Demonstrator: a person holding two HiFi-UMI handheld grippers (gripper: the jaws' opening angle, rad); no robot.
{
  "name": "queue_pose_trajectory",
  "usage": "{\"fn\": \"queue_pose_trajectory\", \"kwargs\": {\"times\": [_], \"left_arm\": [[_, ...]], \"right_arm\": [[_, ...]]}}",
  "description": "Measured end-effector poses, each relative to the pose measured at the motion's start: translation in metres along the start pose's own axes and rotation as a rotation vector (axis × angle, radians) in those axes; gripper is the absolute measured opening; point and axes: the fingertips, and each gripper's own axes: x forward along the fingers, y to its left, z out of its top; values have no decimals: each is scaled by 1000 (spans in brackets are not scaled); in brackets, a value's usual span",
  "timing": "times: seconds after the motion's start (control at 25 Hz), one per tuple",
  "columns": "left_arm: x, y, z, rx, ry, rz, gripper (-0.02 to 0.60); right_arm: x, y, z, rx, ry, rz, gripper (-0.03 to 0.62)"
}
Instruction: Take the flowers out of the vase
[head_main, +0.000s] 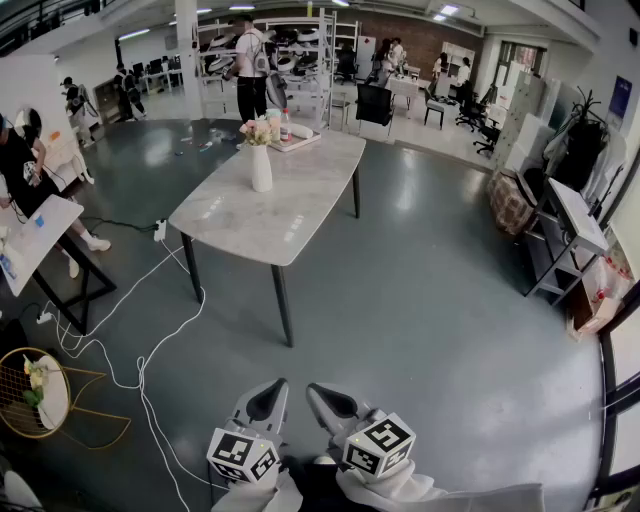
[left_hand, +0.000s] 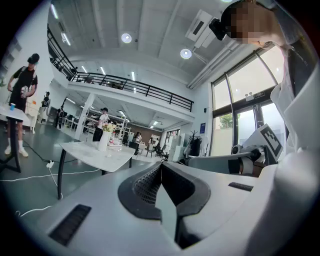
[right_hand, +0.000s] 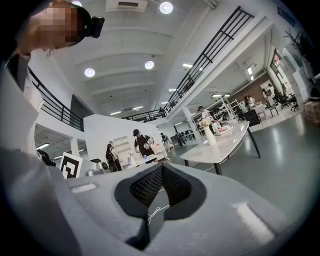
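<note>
Left claw (left_hand: 161, 165) and right claw (right_hand: 161, 167): both pressed together, empty, pointing level. The flowers (head_main: 257, 131) stand in the vase (head_main: 261, 168), well ahead of both claws on the tabletop (head_main: 270, 220). Likely hazards: a sideways pull topples the slim vase; the floor cable (head_main: 140, 375), ahead-left, snags a foot. Only the head view shows that cable; only the two gripper views show the pads meeting.

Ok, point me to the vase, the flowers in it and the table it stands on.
white vase (head_main: 261, 172), head view, middle of its body.
flowers (head_main: 256, 131), head view, the blooms above the vase's neck.
white table (head_main: 285, 215), head view, bare top in front of the vase.
</note>
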Motion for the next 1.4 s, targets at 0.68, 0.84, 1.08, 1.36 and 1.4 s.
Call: {"fn": "queue_pose_trajectory", "kwargs": {"times": [0.68,0.84,1.08,1.36,1.4], "left_arm": [[4,-17,-21,-47,35,23,2],[12,-11,-22,-49,36,24,2],[27,9,-16,-56,36,29,2],[60,46,3,-57,27,34,3],[66,52,6,-58,25,36,2]], "right_arm": [[-22,-18,-6,36,30,2,-2],[-11,-24,-8,42,33,13,-2],[16,-37,-1,52,38,10,-2],[61,-57,15,57,48,28,-2],[68,-62,17,58,51,31,-2]]}}
